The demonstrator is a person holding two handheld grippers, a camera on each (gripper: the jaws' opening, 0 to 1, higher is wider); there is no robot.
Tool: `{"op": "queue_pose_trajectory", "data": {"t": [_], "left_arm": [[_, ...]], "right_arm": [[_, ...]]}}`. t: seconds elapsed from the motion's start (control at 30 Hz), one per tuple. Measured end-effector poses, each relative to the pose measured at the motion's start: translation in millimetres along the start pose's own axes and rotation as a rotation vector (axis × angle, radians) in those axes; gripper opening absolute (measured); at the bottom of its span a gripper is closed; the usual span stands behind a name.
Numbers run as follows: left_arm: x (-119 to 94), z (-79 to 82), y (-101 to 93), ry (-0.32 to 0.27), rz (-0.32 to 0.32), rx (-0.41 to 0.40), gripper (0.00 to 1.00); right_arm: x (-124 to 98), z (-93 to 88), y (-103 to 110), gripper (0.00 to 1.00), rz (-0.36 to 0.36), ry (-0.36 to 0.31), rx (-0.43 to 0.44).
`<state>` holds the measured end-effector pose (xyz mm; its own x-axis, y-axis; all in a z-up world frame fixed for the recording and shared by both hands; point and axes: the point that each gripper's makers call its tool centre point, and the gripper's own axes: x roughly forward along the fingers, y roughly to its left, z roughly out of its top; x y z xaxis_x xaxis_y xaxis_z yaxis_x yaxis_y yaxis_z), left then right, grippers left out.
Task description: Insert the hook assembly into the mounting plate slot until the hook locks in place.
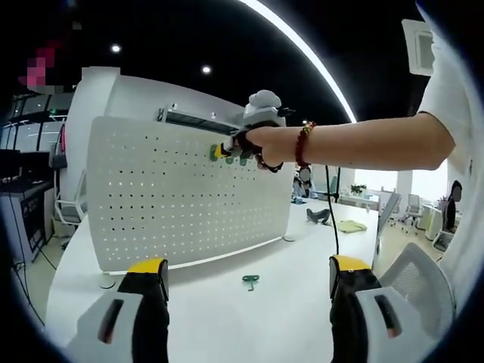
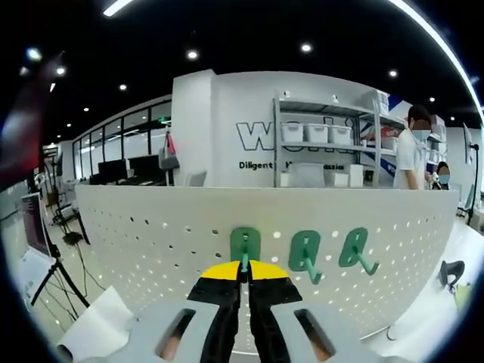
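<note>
Right gripper (image 2: 244, 274) jaws pinch green hook (image 2: 245, 248) against pegboard (image 2: 151, 234); left gripper (image 1: 249, 281) jaws wide.

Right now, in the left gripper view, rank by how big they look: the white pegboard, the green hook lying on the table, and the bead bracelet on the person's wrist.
1. White pegboard, by far the largest.
2 and 3. Bead bracelet and green hook on the table: both look small and alike, so I won't rank them.
</note>
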<state>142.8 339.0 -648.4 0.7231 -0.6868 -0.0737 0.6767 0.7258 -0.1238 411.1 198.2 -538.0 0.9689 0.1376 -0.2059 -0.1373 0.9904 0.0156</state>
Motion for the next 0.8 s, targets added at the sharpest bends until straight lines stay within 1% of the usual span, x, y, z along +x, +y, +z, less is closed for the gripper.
{"op": "queue_pose_trajectory", "data": {"t": [0.17,0.27,0.3,0.4,0.53,0.63,0.67,0.77,0.8], "left_arm": [[-1,-0.6,-0.3,0.005,0.001,0.002,0.90],[-2,-0.6,0.2,0.004,0.005,0.000,0.90],[-2,-0.8,0.4,0.005,0.006,-0.001,0.90],[-2,-0.9,1.2,0.007,0.009,0.000,0.89],[-3,0.2,1.0,0.008,0.009,0.004,0.89],[-2,0.7,-0.7,0.011,0.006,0.008,0.89],[-2,0.6,-1.4,0.013,0.006,0.010,0.89],[-2,1.1,-3.9,0.016,0.003,0.016,0.89],[-3,1.4,-5.0,0.019,0.003,0.017,0.89]], "right_arm": [[1,2.5,1,0.04,0.004,-0.010,-0.009],[2,8.3,1,0.05,0.003,-0.037,0.010],[2,10.1,1,0.05,0.006,-0.045,-0.008],[2,9.3,2,0.06,0.009,-0.040,-0.014],[0,10.4,2,0.08,0.017,-0.050,-0.023],[0,9.6,5,0.12,0.045,-0.057,-0.034],[-1,9.6,6,0.12,0.049,-0.061,-0.038],[-3,15.2,8,0.12,0.059,-0.101,-0.068],[-2,16.7,15,0.14,0.101,-0.113,-0.069]]}}
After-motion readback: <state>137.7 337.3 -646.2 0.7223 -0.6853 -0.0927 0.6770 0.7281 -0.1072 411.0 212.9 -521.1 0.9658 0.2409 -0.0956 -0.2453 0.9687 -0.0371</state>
